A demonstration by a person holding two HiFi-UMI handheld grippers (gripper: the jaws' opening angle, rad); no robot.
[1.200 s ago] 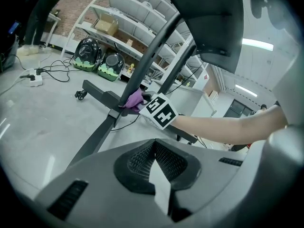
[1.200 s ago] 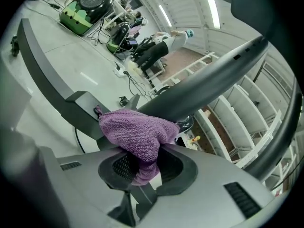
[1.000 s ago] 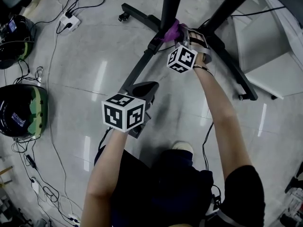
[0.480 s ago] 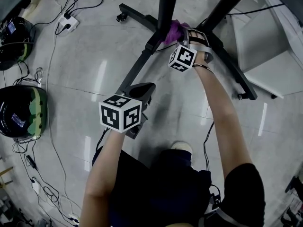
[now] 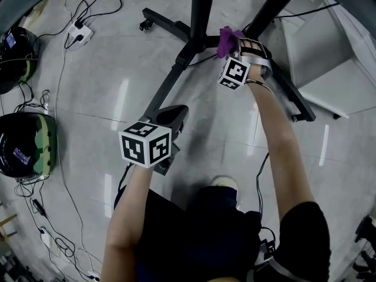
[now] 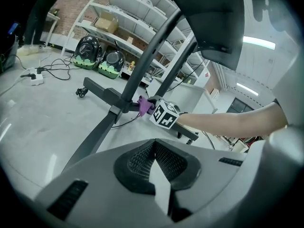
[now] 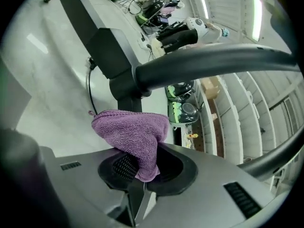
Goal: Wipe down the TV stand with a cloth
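right gripper [image 7: 137, 182]: jaws clamped tight on the purple cloth [image 7: 134, 134], a fold bunching up out of the pads
purple cloth: right up at the black TV stand [image 5: 174, 74], on the cross piece just beside the upright post
left gripper [image 6: 160, 177]: jaws pressed together, nothing between them, hanging over the stand's long base leg, well apart from the cloth
floor [image 5: 88, 98]: grey tile, cables and a power strip [image 5: 81, 33] off to the left
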